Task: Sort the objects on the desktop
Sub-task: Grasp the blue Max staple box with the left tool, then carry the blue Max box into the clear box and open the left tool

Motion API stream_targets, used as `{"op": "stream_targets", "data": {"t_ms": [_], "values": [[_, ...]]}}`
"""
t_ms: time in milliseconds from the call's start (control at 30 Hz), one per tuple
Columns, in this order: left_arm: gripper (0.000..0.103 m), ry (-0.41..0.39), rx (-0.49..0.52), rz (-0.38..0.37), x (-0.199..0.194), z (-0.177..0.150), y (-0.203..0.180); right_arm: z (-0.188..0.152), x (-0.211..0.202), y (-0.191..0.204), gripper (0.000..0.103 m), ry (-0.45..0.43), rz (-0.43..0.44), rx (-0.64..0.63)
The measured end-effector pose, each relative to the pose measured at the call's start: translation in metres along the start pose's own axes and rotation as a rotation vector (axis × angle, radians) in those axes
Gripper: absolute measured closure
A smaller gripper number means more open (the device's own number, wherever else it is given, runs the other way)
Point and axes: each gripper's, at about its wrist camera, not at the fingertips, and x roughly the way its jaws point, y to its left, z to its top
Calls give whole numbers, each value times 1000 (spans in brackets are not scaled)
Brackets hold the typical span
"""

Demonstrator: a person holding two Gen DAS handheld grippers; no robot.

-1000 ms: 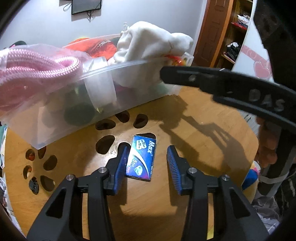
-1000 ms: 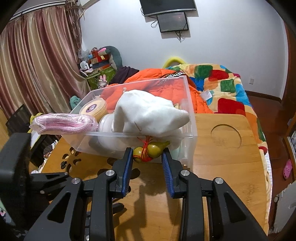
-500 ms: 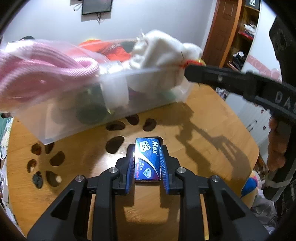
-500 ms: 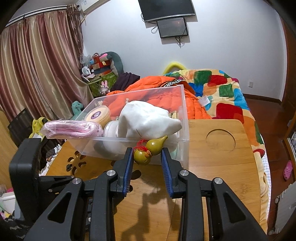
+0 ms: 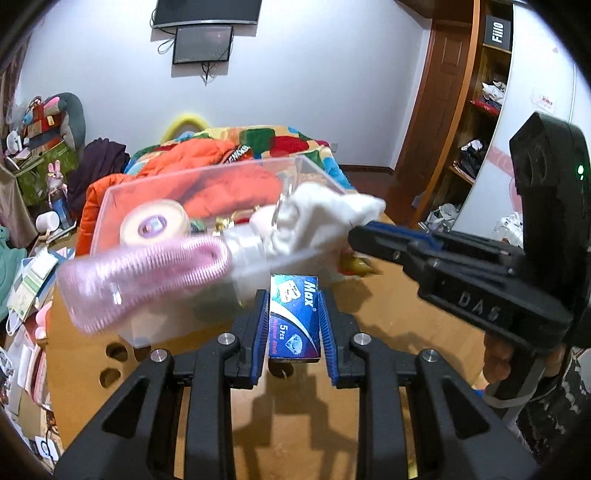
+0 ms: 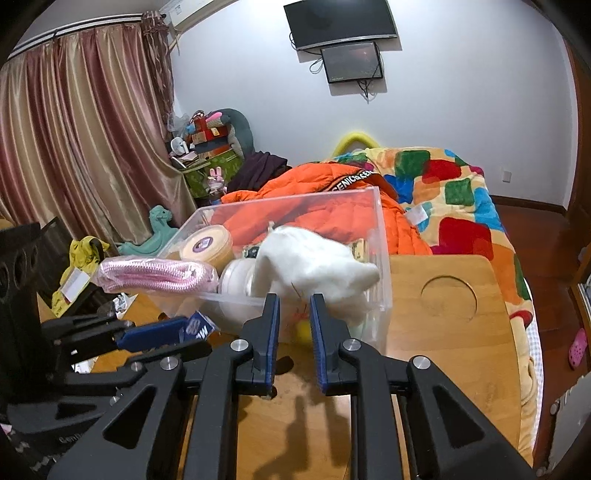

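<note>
A home bedroom: a quilted bed (image 6: 454,192), curtains (image 6: 81,140) and a wall-mounted television (image 6: 340,22).

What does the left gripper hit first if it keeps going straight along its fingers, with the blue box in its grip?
Likely the near wall of the clear bin. The left gripper is shut on the blue box, whose front edge points at that wall just below the rim. Depth is unclear under fisheye distortion.

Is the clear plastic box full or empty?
Full: the clear plastic box holds a white cloth, a round tub and a pink rope.
</note>
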Motion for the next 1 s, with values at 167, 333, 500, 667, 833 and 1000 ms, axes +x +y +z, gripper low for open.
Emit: {"op": "stream_targets", "data": {"t_ms": [167,333,500,667,833,1000], "values": [[77,-16,-6,9,-3,12,8,4,14,-4,88,36,-23,-19],[77,-16,-13,5,-4,10,12,-3,-1,-16,87,31,-39,-10],[77,-7,-29,-7,0,6,11,-22,-2,-20,82,71,-75,-41],[77,-2,-14,-9,0,1,6,-29,11,-26,82,111,-61,4],[77,-1,-5,-7,-1,0,5,-22,14,-23,57,82,-36,33],[77,1,-8,-9,-1,-1,4,-17,25,-18,57,73,-33,18]]}}
